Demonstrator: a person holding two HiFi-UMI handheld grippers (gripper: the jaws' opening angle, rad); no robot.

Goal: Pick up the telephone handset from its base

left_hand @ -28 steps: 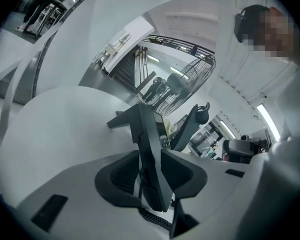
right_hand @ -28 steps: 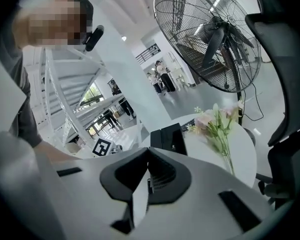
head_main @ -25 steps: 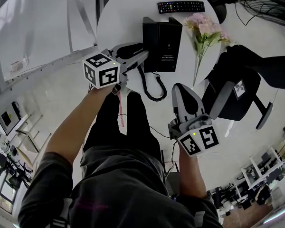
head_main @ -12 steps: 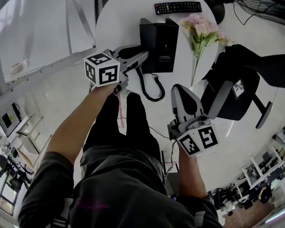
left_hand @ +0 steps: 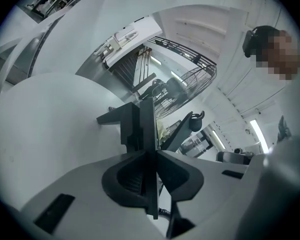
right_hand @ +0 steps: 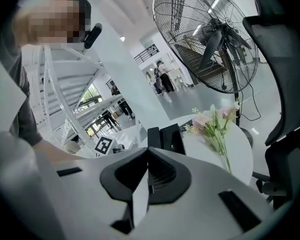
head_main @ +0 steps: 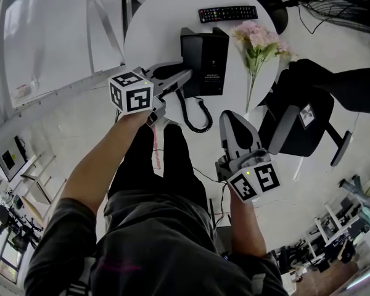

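Note:
A black telephone base [head_main: 211, 54] stands on the round white table [head_main: 154, 29], with the handset [head_main: 187, 51] along its left side. My left gripper [head_main: 182, 74] reaches in from the table's near left edge. Its jaws are closing, and the pads meet both sides of the handset [left_hand: 148, 119], seen edge-on as a thin black slab between them in the left gripper view [left_hand: 150, 156]. The coiled cord [head_main: 194, 113] hangs off the table's near edge. My right gripper [head_main: 230, 121] is shut on nothing, off the table's near right side, pointing towards the phone [right_hand: 165, 136].
A black remote [head_main: 227, 13] lies at the table's far edge. Pink flowers [head_main: 258, 42] lie right of the phone. A black office chair [head_main: 302, 116] stands close to my right gripper. A large floor fan [right_hand: 210, 34] stands behind the table.
The left gripper's jaws have narrowed onto the handset beside the phone base. The right gripper has not moved.

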